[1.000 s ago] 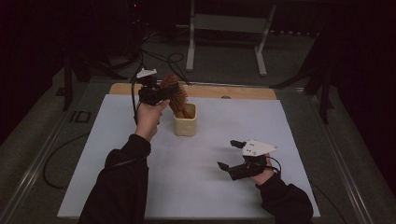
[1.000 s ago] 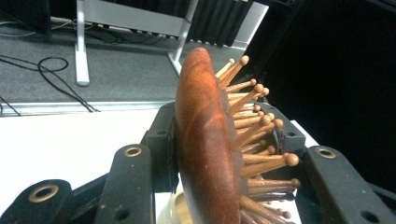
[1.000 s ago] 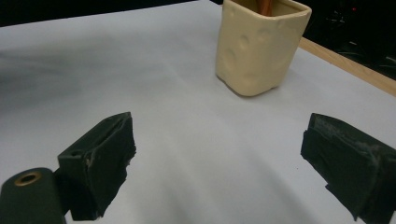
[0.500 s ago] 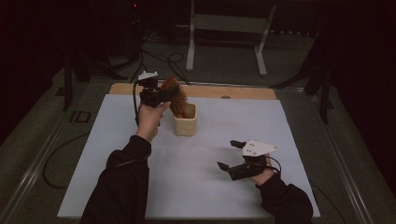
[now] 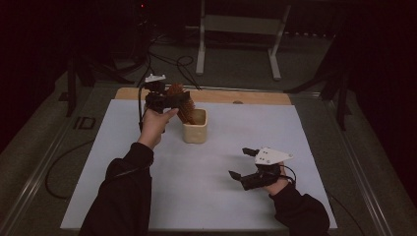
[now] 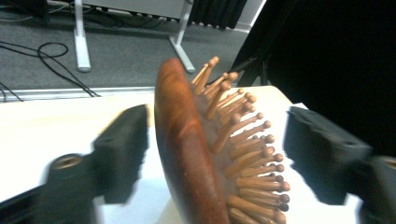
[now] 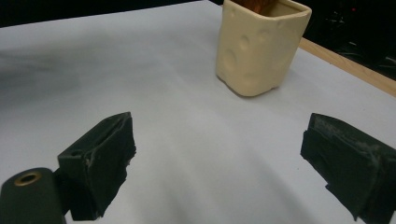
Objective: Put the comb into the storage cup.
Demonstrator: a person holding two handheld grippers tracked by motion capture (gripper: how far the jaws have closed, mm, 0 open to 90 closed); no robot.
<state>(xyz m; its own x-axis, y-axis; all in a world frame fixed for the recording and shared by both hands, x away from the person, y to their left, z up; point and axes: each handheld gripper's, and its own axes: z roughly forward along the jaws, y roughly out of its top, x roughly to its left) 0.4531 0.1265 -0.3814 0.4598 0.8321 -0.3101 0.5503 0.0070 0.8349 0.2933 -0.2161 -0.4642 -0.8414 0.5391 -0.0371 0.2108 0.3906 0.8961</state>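
Observation:
A wooden hairbrush (image 5: pixel 180 102) with peg bristles stands handle-down in a cream ceramic cup (image 5: pixel 195 129) near the table's far left. My left gripper (image 5: pixel 170 100) is level with the brush head. Its jaws have just been opening, and they now stand apart on either side of the brush (image 6: pixel 196 154) with small gaps showing, so the pads do not press on it. My right gripper (image 5: pixel 241 164) rests low over the white sheet at the near right, open with nothing between its jaws (image 7: pixel 219 163). The cup (image 7: pixel 259 46) lies ahead of it.
A white sheet (image 5: pixel 196 196) covers the table, with a wooden strip (image 5: pixel 255 97) along the far edge. Beyond the table stand a metal frame's legs (image 5: pixel 200 49) and cables (image 5: pixel 172 61) on the floor.
The left gripper's jaws have spread off the brush, which stays leaning in the cup. Both hands hold their places.

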